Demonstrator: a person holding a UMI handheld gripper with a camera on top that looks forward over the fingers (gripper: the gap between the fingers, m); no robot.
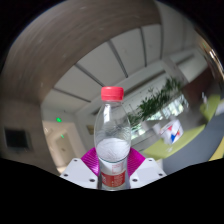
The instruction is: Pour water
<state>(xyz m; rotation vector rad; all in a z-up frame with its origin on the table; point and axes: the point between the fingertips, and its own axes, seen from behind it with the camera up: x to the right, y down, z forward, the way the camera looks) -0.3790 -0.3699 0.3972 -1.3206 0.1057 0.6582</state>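
My tongs (pixel 113 172) are clamped on a water bottle (pixel 112 135), its red cap (pixel 112 93) pointing straight up toward the ceiling, not yet tipped for pouring.

Clear water bottle (pixel 112 135), red cap, upright, partly filled, red label

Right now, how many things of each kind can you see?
Bottle, red cap, between the gripper's fingers: 1
Plant: 1
Total: 2
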